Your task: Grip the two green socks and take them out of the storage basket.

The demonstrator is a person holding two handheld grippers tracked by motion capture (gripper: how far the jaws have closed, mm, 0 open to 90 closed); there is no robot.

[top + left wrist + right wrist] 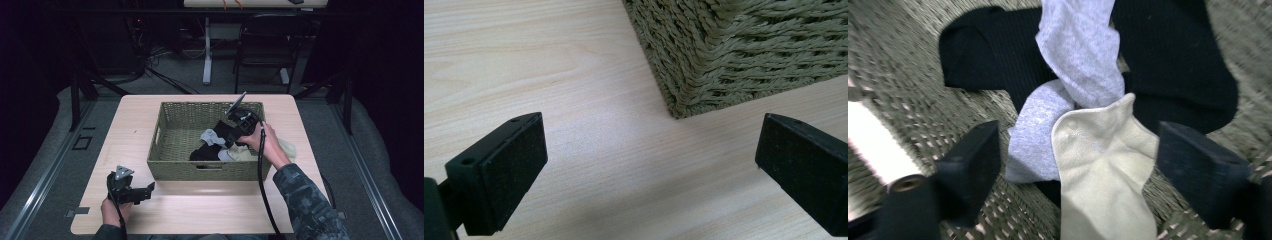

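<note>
A woven olive basket (210, 170) stands mid-table and holds several socks: a grey sock (211, 137), a black sock (204, 152) and a cream sock (242, 155). My right gripper (229, 136) reaches down into the basket from its right side. In the right gripper view its jaws stand apart on either side of the cream sock (1103, 170) and the grey sock (1078, 45), with the pads off the cloth; the black sock (1173, 65) lies under both. My left gripper (149, 189) rests open over the table by the basket's near left corner (734, 50), with nothing between its jaws.
A pale cloth (288, 148) lies at the basket's right side, behind my right hand. Bare wooden table (524, 60) stretches to the left and front of the basket. Beyond the table stand a dark chair (265, 45) and a desk leg (207, 55).
</note>
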